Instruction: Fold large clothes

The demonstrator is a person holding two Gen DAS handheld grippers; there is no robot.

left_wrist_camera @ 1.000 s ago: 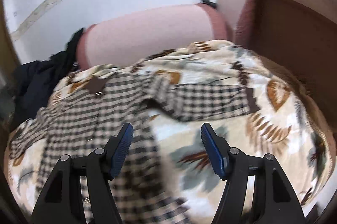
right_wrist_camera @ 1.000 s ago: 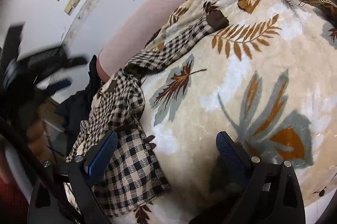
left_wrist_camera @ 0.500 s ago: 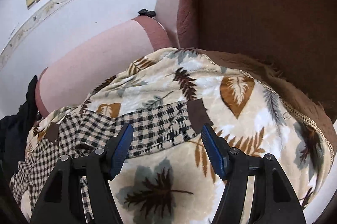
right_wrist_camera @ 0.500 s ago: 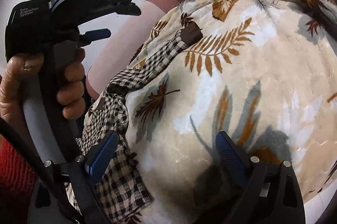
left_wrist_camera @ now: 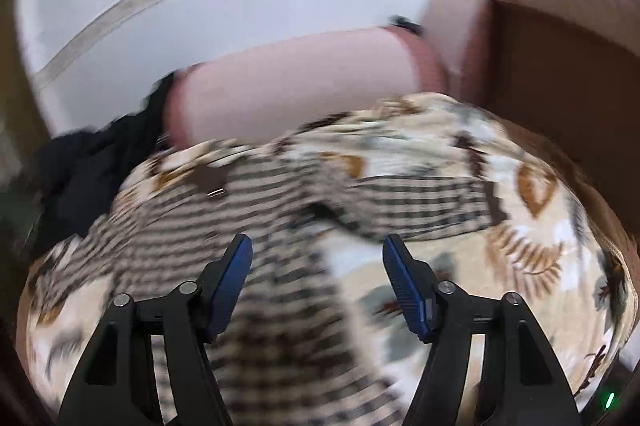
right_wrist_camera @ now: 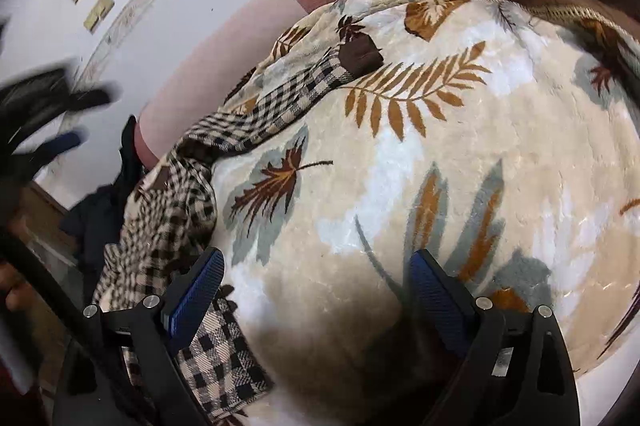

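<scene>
A brown-and-cream checked shirt lies crumpled on a leaf-patterned blanket; the left wrist view is blurred by motion. My left gripper hovers over the shirt's body with its jaws opening and nothing pinched between them. In the right wrist view the shirt lies at the left, and one sleeve runs up to a brown cuff. My right gripper stands open over the blanket, its left finger above the shirt's hem. The left gripper shows as a dark blur at the far left.
The blanket covers a sofa seat, with a pink armrest behind and a brown backrest at the right. A heap of dark clothing lies off the blanket's left end. A white wall with a patterned border stands behind.
The left gripper swung right to the sleeve's cuff, then back left over the shirt's body. In the right wrist view it drew away to the left. The right gripper hardly moved.
</scene>
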